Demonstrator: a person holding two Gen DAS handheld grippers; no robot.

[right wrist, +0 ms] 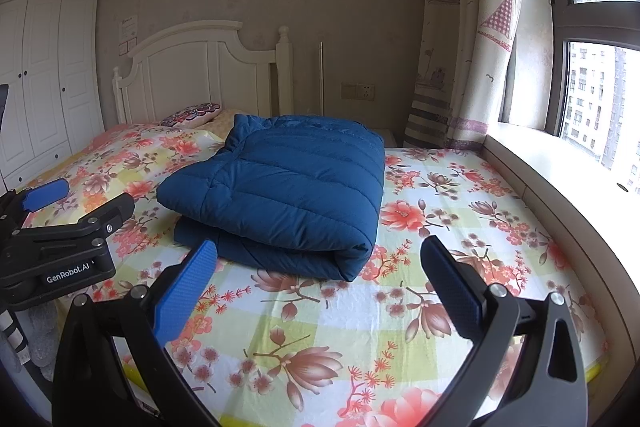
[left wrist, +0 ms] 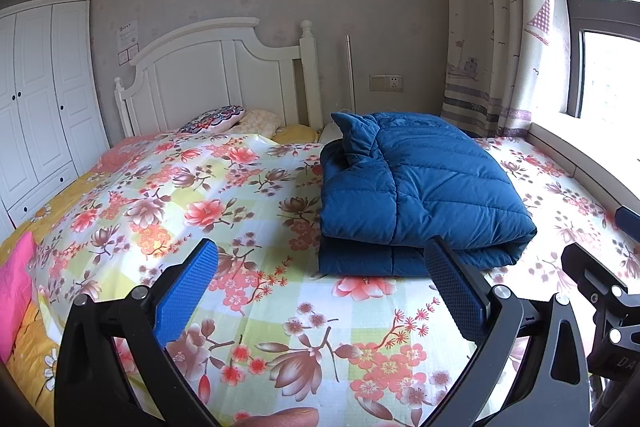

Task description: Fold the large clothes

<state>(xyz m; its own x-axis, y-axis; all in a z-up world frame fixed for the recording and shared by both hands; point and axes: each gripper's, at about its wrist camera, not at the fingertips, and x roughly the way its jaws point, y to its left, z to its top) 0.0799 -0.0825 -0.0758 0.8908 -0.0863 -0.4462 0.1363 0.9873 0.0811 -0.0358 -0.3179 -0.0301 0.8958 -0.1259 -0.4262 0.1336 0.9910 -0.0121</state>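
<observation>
Blue quilted fabric made up the jacket (left wrist: pixel 420 187), which lay folded into a thick bundle on the bed (left wrist: pixel 248 307); its rounded fold faced the near edge, and a collar or hood stuck up at its far left corner; the floral sheet (right wrist: pixel 460 195) beneath it showed pink and brown blooms on yellow and white checks. The left gripper (left wrist: pixel 320 287) hovered over the sheet with its jaws spread wide and nothing between them; its right finger stood just in front of the jacket's near edge in the left wrist view, though whether it touched the cloth could not be told. The right gripper (right wrist: pixel 320 287) was likewise spread wide and empty, hanging above the sheet just short of the bundle; in its own view the jacket (right wrist: pixel 280 187) sat between the two fingers and a little beyond them. The left gripper also showed at the left edge of the right wrist view (right wrist: pixel 60 227), near the jacket's left side and apart from it.

At the far end stood a white headboard (left wrist: pixel 216 79); a patterned pillow (left wrist: pixel 212 119) lay against it; a white wardrobe (left wrist: pixel 40 99) filled the far left; a curtain (right wrist: pixel 472 47) hung at the right beside the window (right wrist: pixel 592 75); a wall socket (left wrist: pixel 386 83) sat between headboard and curtain.
</observation>
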